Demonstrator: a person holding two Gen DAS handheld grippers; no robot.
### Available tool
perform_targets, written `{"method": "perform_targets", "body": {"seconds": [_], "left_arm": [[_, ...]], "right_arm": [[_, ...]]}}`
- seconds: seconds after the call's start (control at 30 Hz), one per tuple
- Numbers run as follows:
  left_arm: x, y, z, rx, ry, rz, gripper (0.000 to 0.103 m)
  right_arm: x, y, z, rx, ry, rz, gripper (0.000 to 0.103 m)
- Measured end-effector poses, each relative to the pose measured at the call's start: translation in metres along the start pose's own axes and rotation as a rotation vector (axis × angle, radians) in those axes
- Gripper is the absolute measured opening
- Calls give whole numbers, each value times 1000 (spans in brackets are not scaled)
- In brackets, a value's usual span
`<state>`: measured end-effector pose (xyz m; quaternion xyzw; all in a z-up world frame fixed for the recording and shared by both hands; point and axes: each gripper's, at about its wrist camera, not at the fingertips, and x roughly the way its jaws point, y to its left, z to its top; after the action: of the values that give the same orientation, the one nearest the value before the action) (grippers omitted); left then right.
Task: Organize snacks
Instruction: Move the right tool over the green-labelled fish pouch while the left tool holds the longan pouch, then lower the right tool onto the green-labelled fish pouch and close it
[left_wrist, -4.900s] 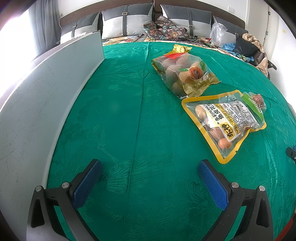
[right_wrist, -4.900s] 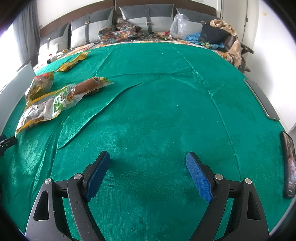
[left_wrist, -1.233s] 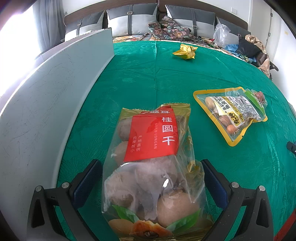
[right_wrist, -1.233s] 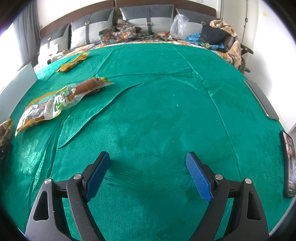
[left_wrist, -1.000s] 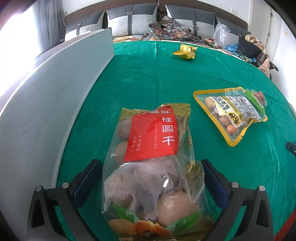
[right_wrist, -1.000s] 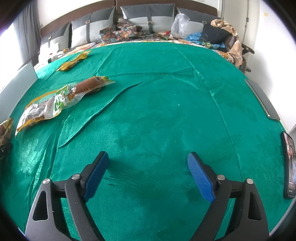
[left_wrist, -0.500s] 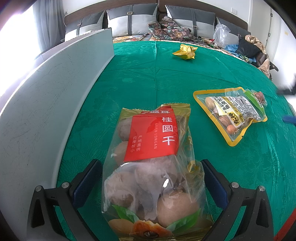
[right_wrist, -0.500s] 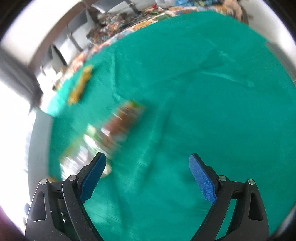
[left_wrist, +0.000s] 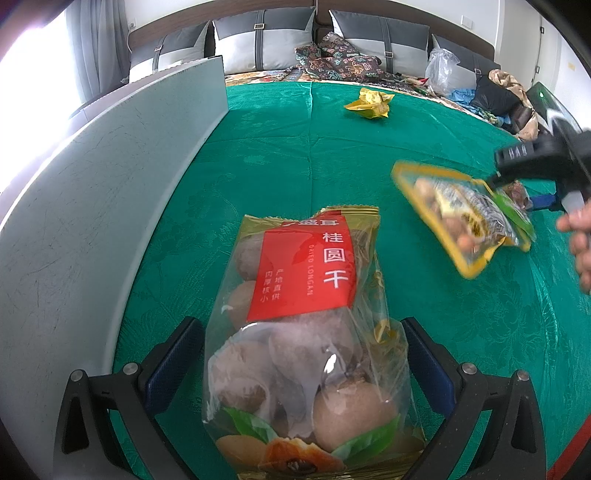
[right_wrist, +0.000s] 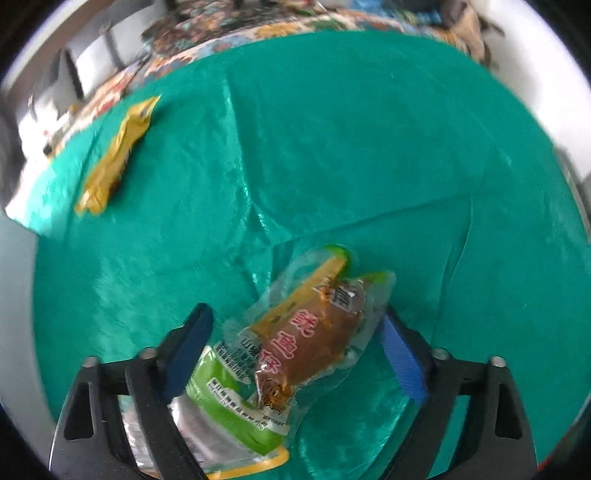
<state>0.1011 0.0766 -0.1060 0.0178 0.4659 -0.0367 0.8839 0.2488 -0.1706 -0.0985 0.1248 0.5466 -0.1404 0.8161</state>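
Left wrist: glossy crinkled longan bag (left_wrist: 310, 332)

From my left wrist view, the dried longan bag (left_wrist: 303, 332) runs off the bottom edge. At right, the peanut packet (left_wrist: 465, 214) is motion-blurred and a hand (left_wrist: 578, 243) is cut by the frame. In my right wrist view the top-edge clutter is smeared beyond reading.

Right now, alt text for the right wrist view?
The right gripper points down at a green cloth, jaws closing around a clear packet of brown snack lying partly on a green-labelled bag. A yellow wrapper lies farther off.
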Motion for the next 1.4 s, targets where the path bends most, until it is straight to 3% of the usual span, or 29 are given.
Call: {"method": "perform_targets", "body": {"seconds": [0.03, 0.27, 0.4, 0.57, 0.67, 0.8, 1.03, 1.4], "left_arm": [[0, 0, 0, 0, 0, 0, 103], [0, 0, 0, 0, 0, 0, 103], [-1, 0, 1, 0, 0, 0, 103], [-1, 0, 0, 0, 0, 0, 103], [-1, 0, 0, 0, 0, 0, 103], [-1, 0, 0, 0, 0, 1, 103], [-1, 0, 0, 0, 0, 1, 103], [-1, 0, 0, 0, 0, 1, 103]], "right_arm": [[-1, 1, -4, -52, -24, -26, 74], [-16, -27, -18, -265, -100, 16, 63], [-25, -52, -32, -409, -106, 94, 63], [-43, -89, -72, -550, -130, 235, 64], [-48, -98, -98, -602, -165, 227, 70], [-47, -107, -122, -557, -200, 194, 74], [-44, -118, -127, -417, -265, 174, 83], [-44, -121, -128, -400, -282, 165, 86]]}}
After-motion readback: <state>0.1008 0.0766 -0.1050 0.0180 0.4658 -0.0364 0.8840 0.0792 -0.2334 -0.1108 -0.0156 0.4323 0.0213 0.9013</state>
